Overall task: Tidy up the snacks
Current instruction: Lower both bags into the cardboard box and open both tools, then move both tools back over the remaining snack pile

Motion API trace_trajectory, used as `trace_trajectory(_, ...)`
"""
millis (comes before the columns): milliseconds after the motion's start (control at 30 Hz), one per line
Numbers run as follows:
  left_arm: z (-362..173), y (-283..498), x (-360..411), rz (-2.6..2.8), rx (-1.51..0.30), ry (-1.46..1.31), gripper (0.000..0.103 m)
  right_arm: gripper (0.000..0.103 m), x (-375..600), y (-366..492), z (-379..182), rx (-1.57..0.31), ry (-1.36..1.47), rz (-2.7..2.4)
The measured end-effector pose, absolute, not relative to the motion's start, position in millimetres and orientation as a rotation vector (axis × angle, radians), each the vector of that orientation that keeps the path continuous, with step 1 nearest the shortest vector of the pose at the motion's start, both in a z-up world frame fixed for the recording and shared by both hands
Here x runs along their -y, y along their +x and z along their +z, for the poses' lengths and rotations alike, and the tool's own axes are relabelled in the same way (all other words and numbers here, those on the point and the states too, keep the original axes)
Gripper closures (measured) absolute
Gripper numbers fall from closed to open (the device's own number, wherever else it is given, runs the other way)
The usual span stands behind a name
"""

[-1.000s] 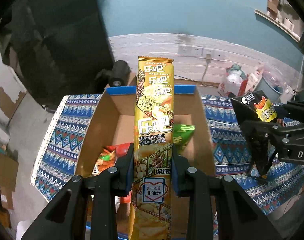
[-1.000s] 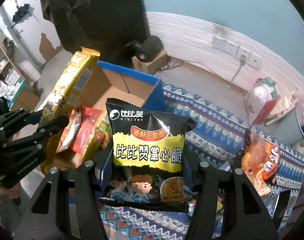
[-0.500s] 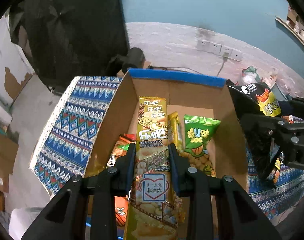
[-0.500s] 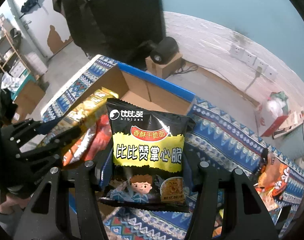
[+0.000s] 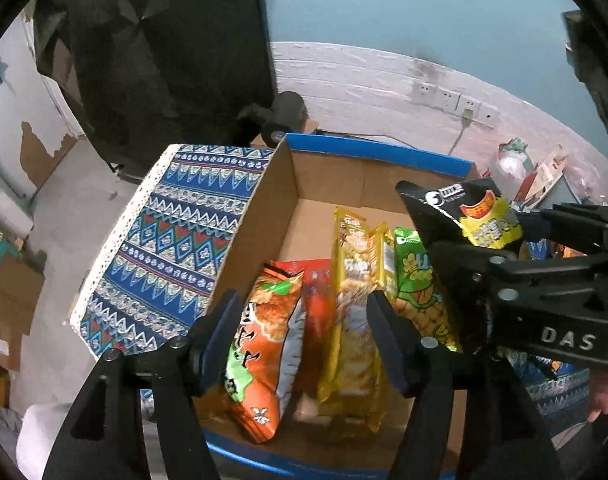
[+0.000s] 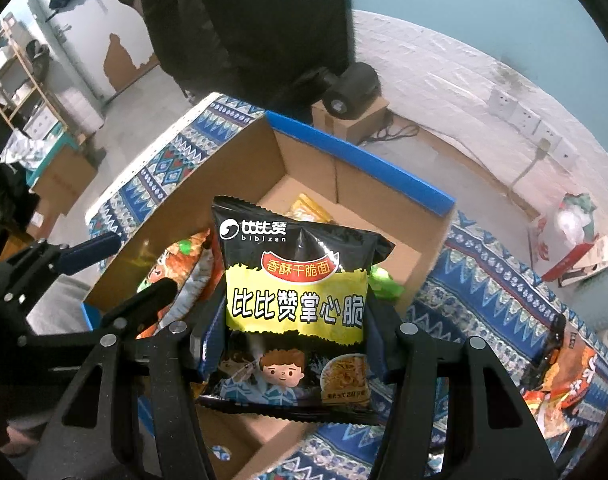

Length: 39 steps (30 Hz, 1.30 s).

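Observation:
A cardboard box [image 5: 272, 220] with blue rims stands on a patterned cloth. In it lie an orange packet [image 5: 264, 344], a red packet [image 5: 316, 300], a long yellow packet [image 5: 352, 320] and a green packet [image 5: 420, 304]. My left gripper [image 5: 304, 336] is open and empty above the box, over the orange and yellow packets. My right gripper [image 6: 292, 344] is shut on a black and yellow noodle snack bag [image 6: 296, 304] and holds it over the box [image 6: 244, 168]. That bag also shows in the left wrist view [image 5: 464, 216].
The blue patterned cloth [image 5: 172, 240] covers the table around the box. An orange snack packet [image 6: 564, 376] lies on the cloth at the right. A black speaker on a small carton [image 6: 352, 96] stands on the floor behind, near wall sockets [image 6: 536, 132].
My left gripper has opened and let go of the long yellow packet, which now lies in the box. My right gripper has carried the black bag further over the box.

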<state>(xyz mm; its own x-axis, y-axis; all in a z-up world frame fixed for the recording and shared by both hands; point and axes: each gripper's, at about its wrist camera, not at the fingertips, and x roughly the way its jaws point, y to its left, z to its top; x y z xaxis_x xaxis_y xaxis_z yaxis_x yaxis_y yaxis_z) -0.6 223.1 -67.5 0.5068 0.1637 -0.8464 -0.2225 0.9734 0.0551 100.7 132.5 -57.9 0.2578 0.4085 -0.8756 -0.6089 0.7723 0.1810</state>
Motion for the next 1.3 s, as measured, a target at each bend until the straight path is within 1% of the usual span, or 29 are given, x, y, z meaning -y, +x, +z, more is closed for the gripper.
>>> trace_trajectory(200,-64.2,-3.6,-225.7,0.246,-1.014,-0.049,0.036,0.045,-140.0,103.2,-66.4,-1.138,-0.206,0.722)
trace_trajectory(300,-63.1,-4.1,-225.3,0.246,-1.011,-0.046,0.033,0.044,-138.7,105.5,-67.3,-1.143,-0.201,0.723)
trace_trajectory(433,-62.8,-2.0,-219.6,0.239,-1.011,-0.022,0.033,0.044,-132.3,104.3,-63.4,-1.138,-0.211,0.717)
trace_trajectory(633,-62.4,-0.3,-205.4,0.217,-1.011,0.01,0.032,0.035,-114.3,97.7,-53.9,-1.104,-0.251,0.69)
trace_trajectory(667,-62.2,0.3,-202.5,0.21,-1.012,0.016,0.031,0.032,-110.7,96.9,-52.9,-1.102,-0.257,0.683)
trace_trajectory(700,-62.0,0.9,-199.6,0.202,-1.012,0.018,0.028,0.03,-105.1,95.5,-51.5,-1.098,-0.266,0.675)
trace_trajectory(767,-62.0,3.0,-194.3,0.179,-1.019,0.006,0.027,0.028,-96.8,94.1,-49.9,-1.093,-0.28,0.661)
trace_trajectory(1300,-53.7,16.2,-121.0,0.047,-1.014,0.083,0.026,0.028,5.8,91.3,-52.6,-1.105,-0.285,0.521)
